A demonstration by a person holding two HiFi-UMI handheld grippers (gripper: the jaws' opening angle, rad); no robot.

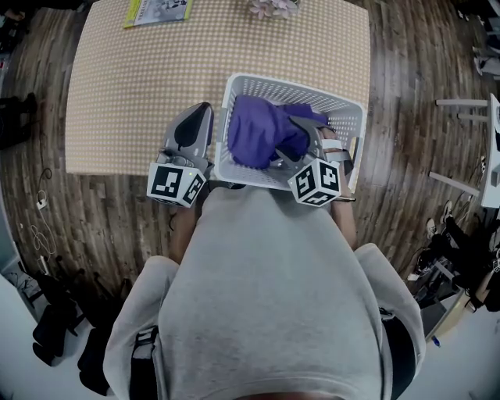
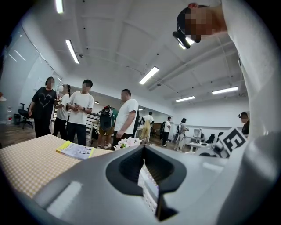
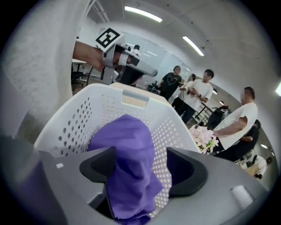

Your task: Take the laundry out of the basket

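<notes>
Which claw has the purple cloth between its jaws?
The right claw: the purple cloth hangs in its open gap, inside the basket. The left claw sits outside the basket, with no cloth.

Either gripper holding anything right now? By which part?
Nothing is clamped. On the right gripper the jaws stand apart around the purple cloth, near its bunched end. The left gripper is empty.

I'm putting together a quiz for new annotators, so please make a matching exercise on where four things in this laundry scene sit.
Things:
1. purple garment
2. white basket
3. booklet
4. pink flowers

Places:
A. far left corner of the table
B. inside the white basket
C. far edge of the table, beyond the white basket
D. near edge of the table

Pairs: 1-B; 2-D; 3-A; 4-C
</notes>
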